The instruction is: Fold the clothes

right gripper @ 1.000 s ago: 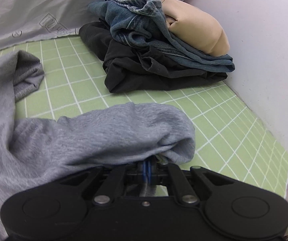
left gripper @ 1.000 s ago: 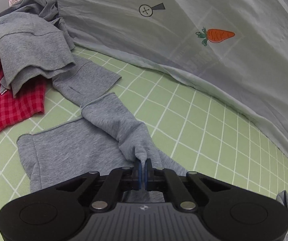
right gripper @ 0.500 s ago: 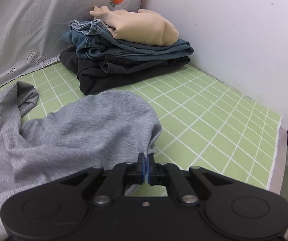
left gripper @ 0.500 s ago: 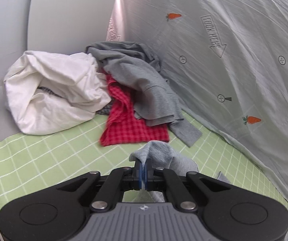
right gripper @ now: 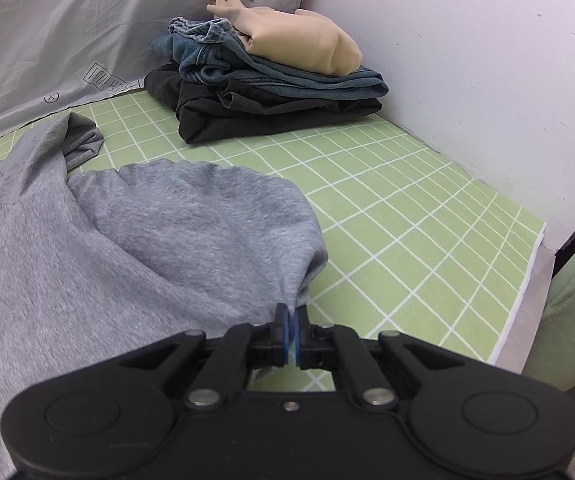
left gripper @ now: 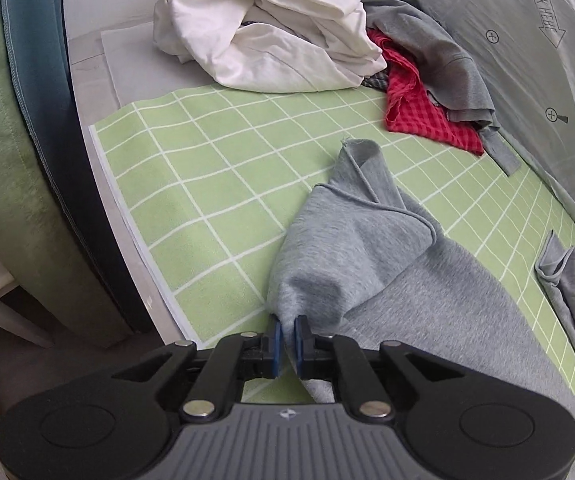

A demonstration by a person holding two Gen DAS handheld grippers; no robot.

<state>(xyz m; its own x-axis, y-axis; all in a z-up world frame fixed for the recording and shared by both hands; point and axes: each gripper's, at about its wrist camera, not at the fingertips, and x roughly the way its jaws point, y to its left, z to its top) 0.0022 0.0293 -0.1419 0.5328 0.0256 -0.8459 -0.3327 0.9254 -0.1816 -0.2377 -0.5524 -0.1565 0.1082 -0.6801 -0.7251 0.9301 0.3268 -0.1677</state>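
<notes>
The green mat (right gripper: 407, 216) holds a folded pile (right gripper: 271, 80) — done; near it, the grey top (right gripper: 167, 232) lies unfolded, right gripper (right gripper: 289, 336) pinching it, left gripper (left gripper: 286, 340) opening off it.

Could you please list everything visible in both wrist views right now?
grey sweatshirt: one, grey, spread across the mat's middle
mat: one, green with white grid, under everything
white garment: one, white, crumpled at the mat's far edge
red checked garment: one, red, beside the white one
grey shirt: one, grey, lying over the red one
black garment: one, black, bottom of folded stack
jeans: one, blue, middle of stack
beige garment: one, beige, top of stack
backdrop sheet: one, grey, carrot prints, behind the mat
left hand-held gripper: jaws opening, sweatshirt fabric between them
right hand-held gripper: shut on sweatshirt edge
</notes>
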